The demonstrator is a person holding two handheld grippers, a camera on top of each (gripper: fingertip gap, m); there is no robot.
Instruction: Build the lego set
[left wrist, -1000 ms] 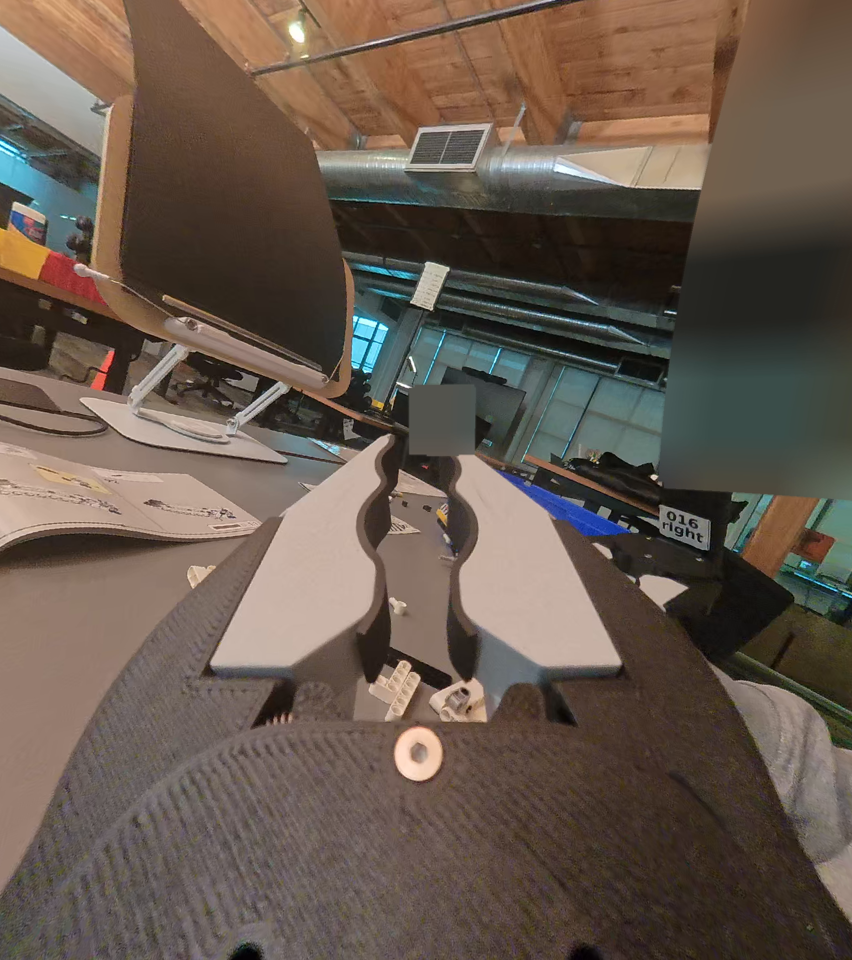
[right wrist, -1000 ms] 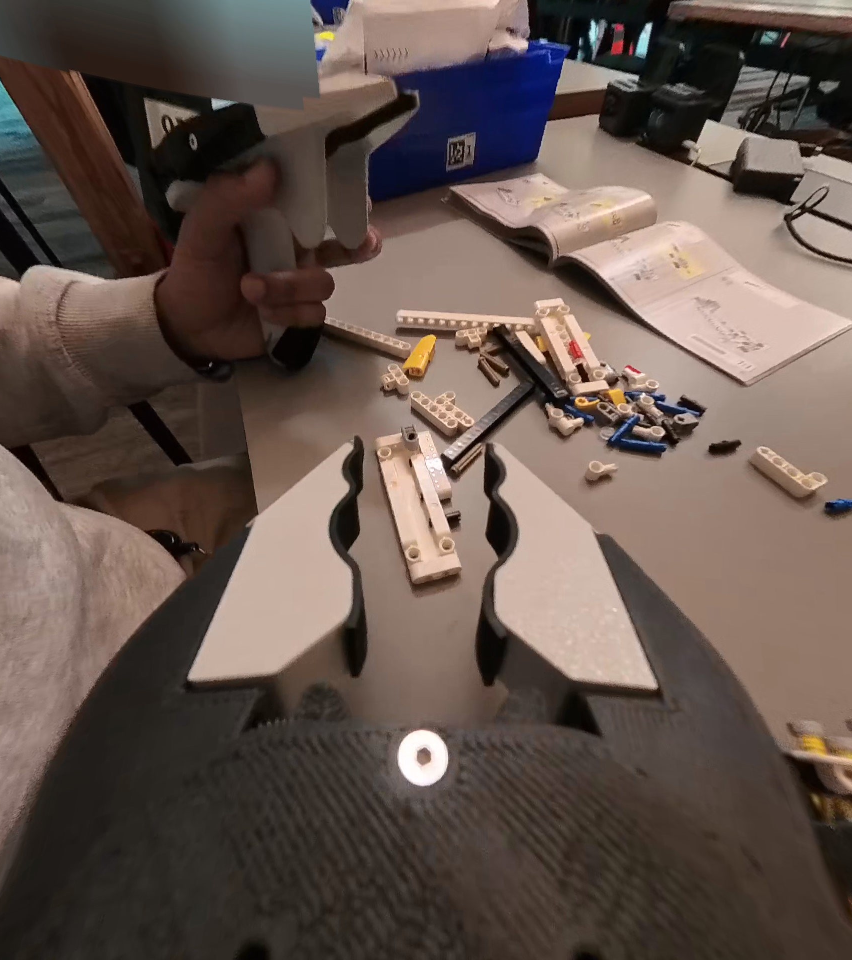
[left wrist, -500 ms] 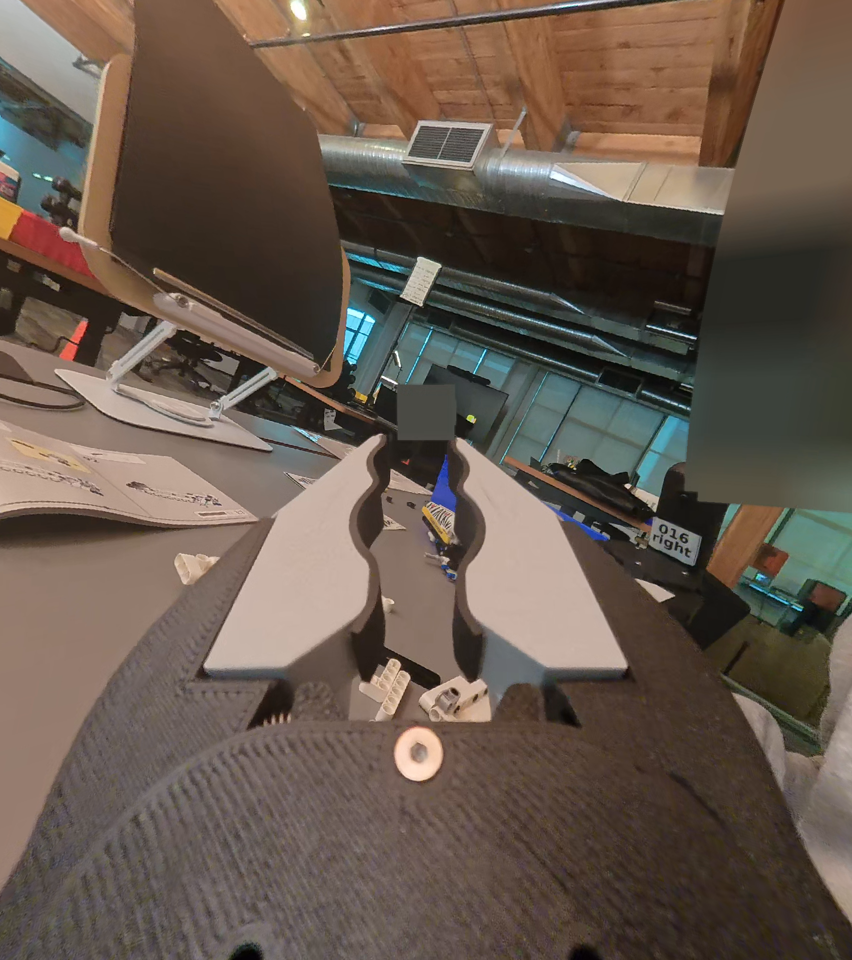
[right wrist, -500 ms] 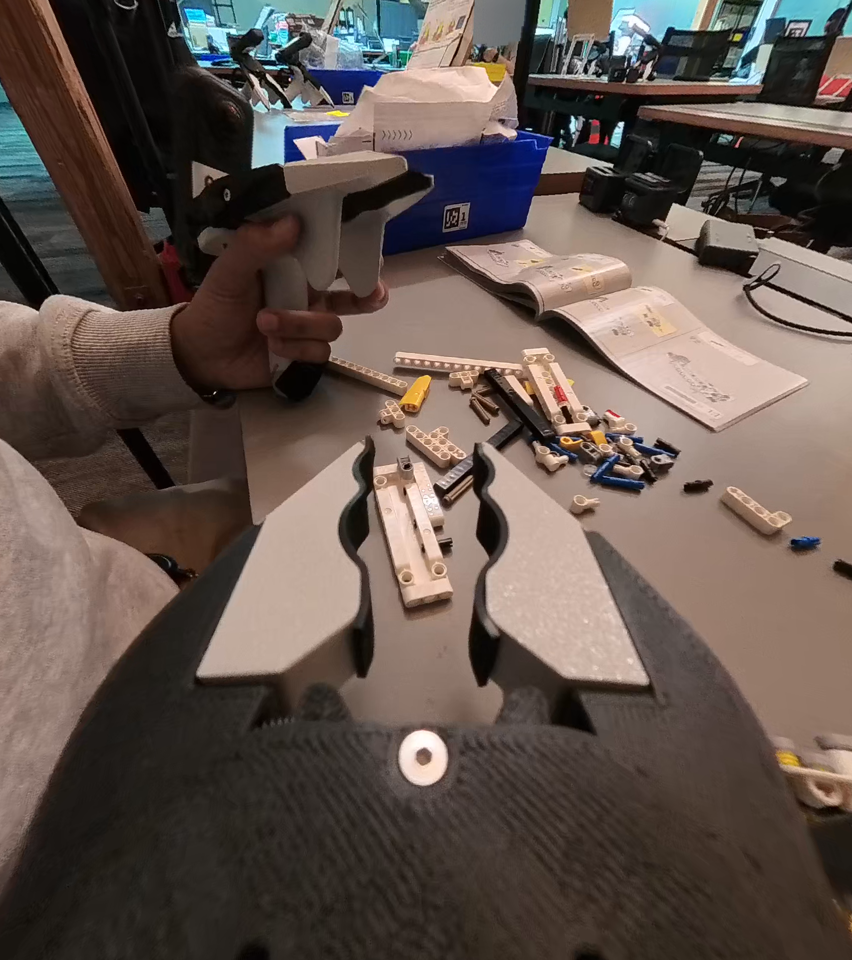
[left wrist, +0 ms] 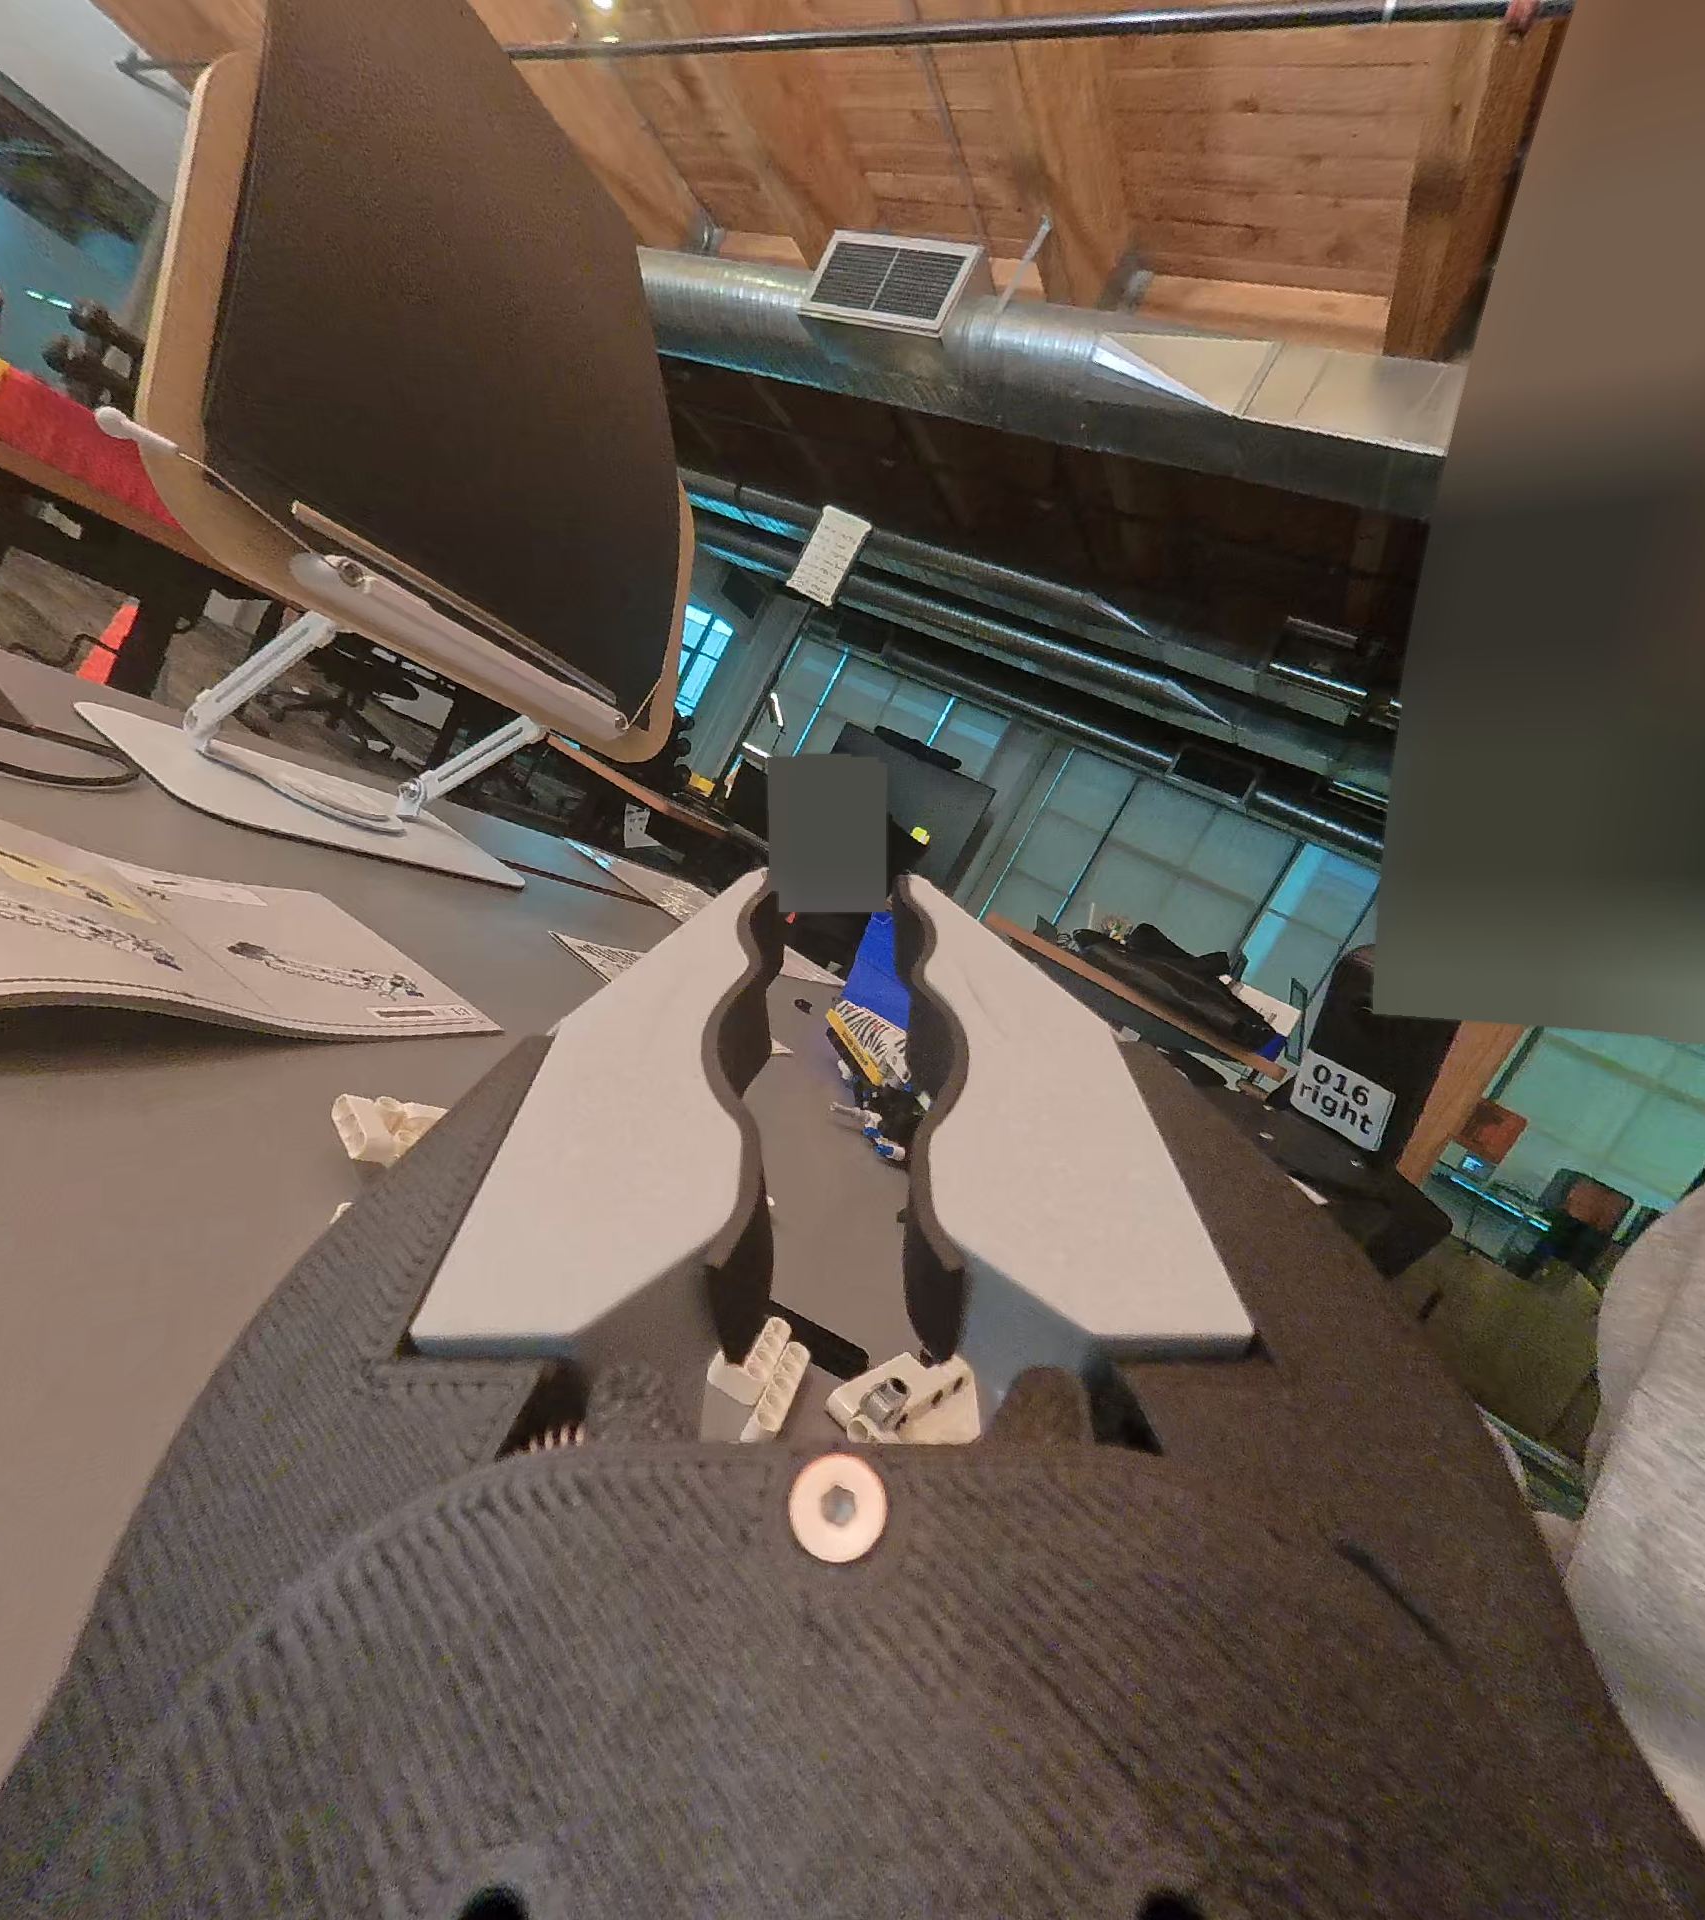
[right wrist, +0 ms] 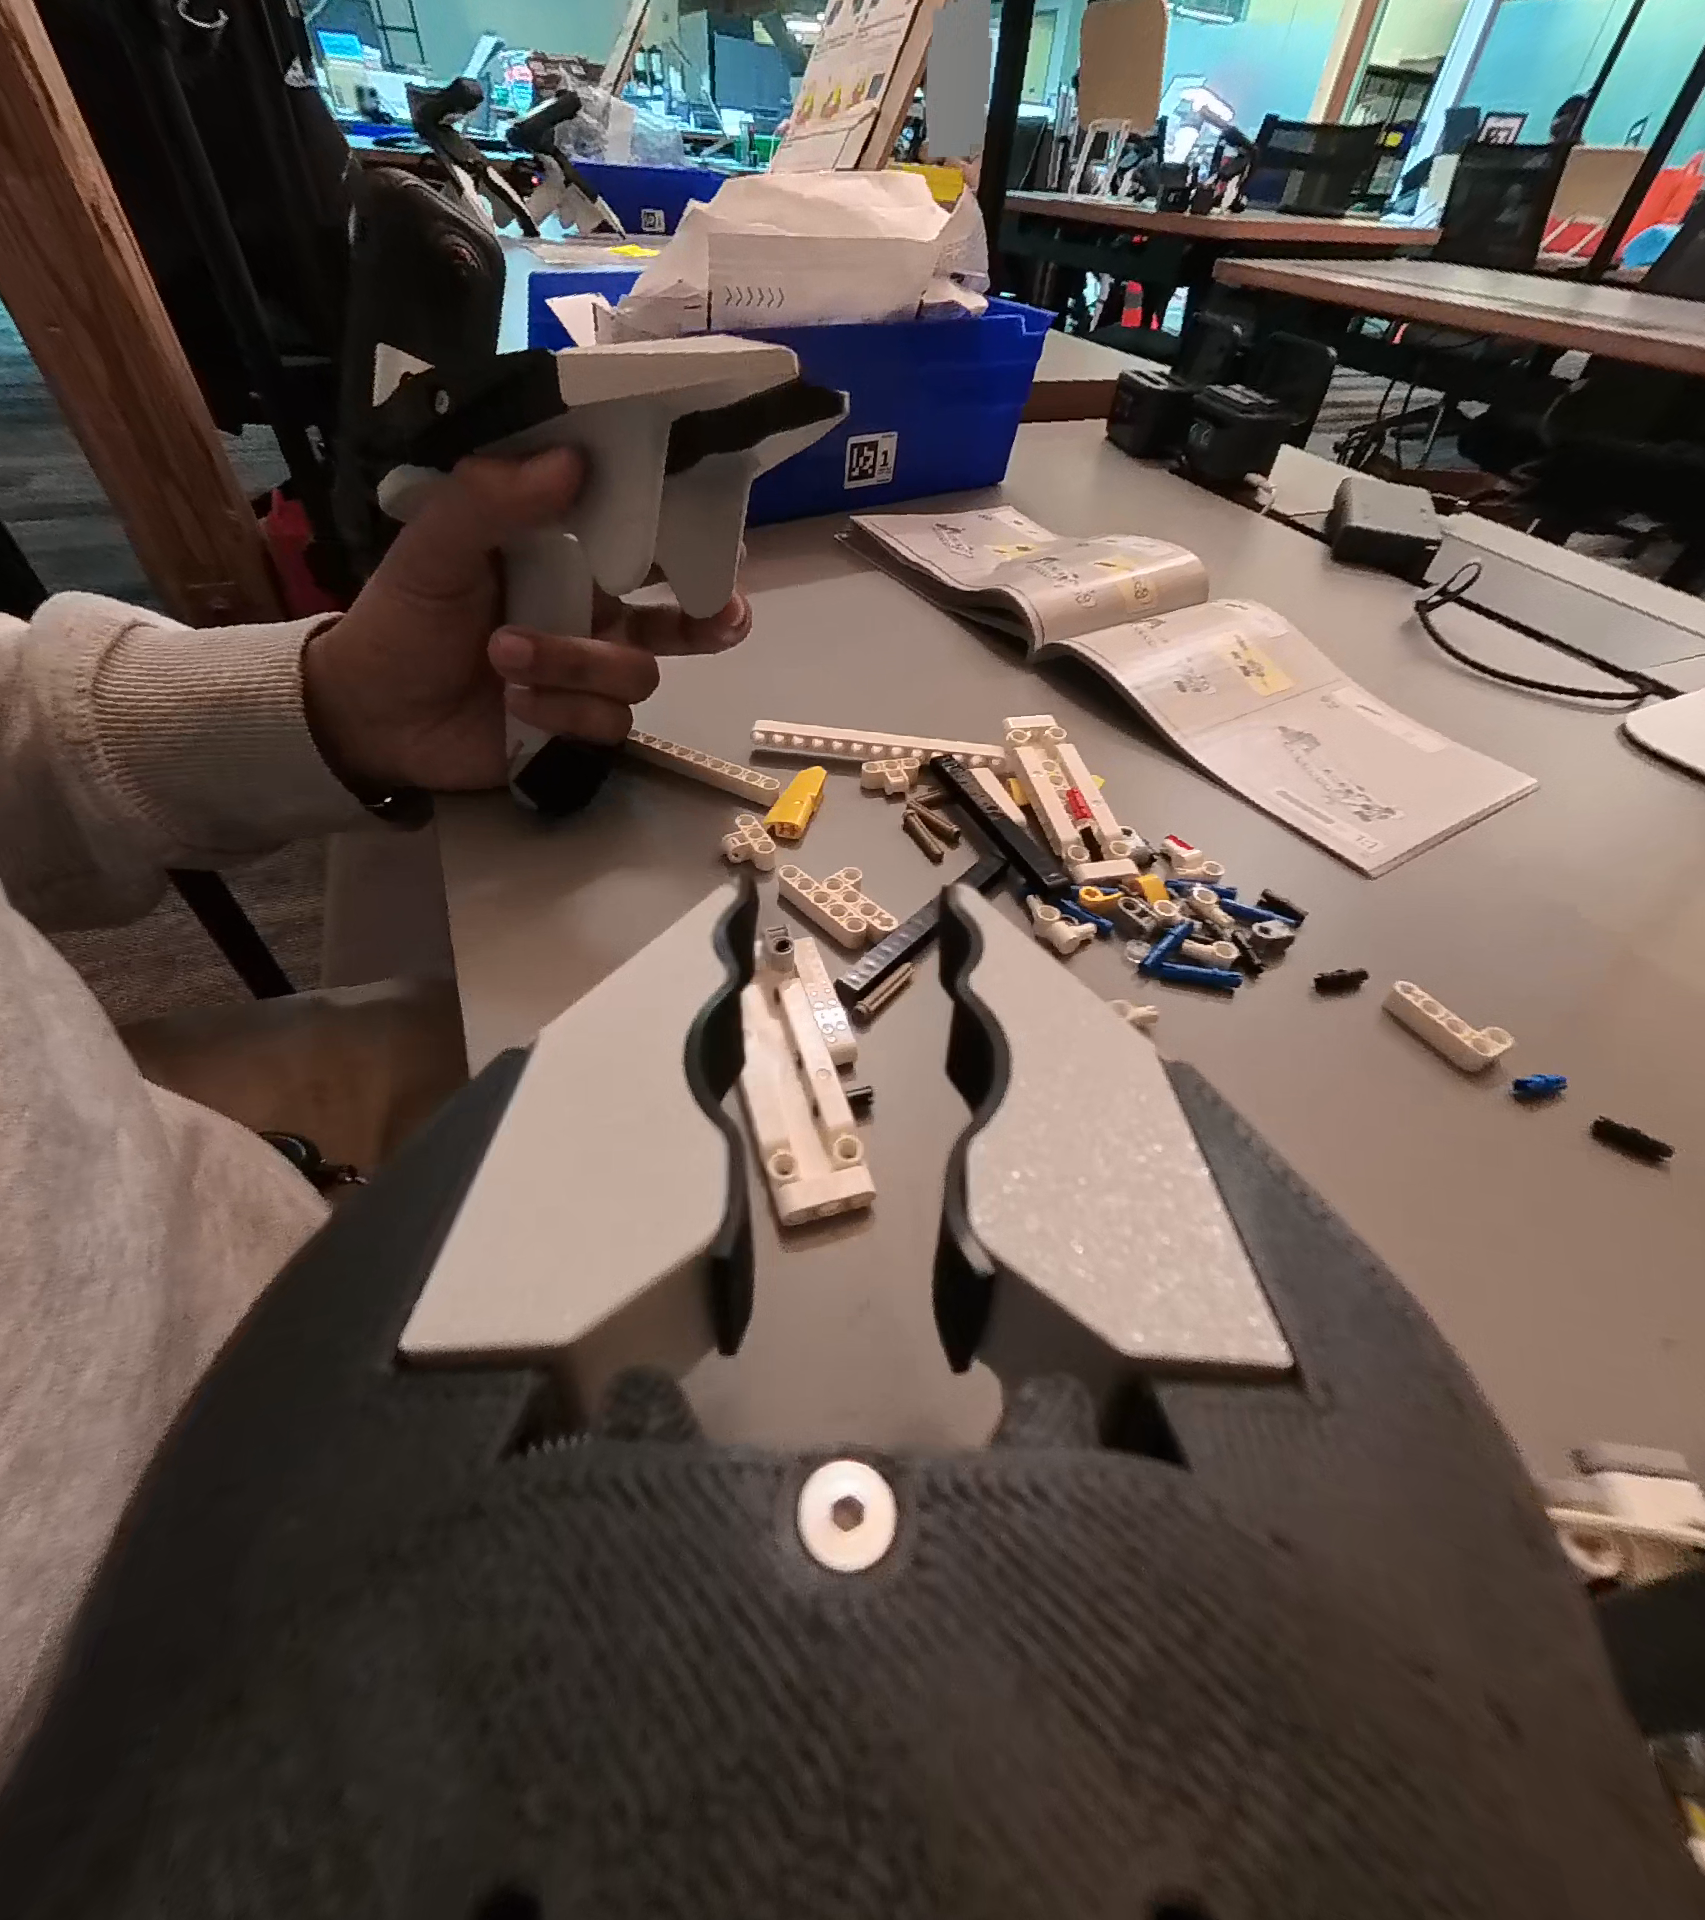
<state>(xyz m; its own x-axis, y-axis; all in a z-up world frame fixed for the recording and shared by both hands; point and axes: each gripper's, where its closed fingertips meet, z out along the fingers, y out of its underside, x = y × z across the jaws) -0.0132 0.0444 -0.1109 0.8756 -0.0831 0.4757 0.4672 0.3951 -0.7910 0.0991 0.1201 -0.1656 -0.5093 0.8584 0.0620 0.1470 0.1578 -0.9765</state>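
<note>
In the right wrist view my right gripper (right wrist: 848,899) is open and empty, low over the grey table (right wrist: 1450,1195). A white lego subassembly (right wrist: 806,1091) lies flat between its fingers, close to the left finger, not gripped. A pile of loose white, black, blue and yellow lego parts (right wrist: 1087,862) lies just beyond. My left gripper (right wrist: 806,390), held in a hand, hovers above the table's left part, tilted up. In the left wrist view the left gripper (left wrist: 832,894) is open with a narrow gap and empty; small white parts (left wrist: 760,1377) show below it.
An open instruction booklet (right wrist: 1243,707) lies behind the pile, also in the left wrist view (left wrist: 152,956). A blue bin (right wrist: 889,416) stands at the back. A white bent beam (right wrist: 1445,1023) and small pins lie right. A screen on a stand (left wrist: 432,364) rises at the left. The left gripper's tips are roughly 15 cm from the right gripper's. The white bent beam (right wrist: 1445,1023) lies some 20 cm from my right tips, 25 cm from my left tips.
The right gripper has tilted up and shifted, so the white subassembly now sits nearer its left finger. The left gripper has turned slightly in the hand. Both stay open and empty.
</note>
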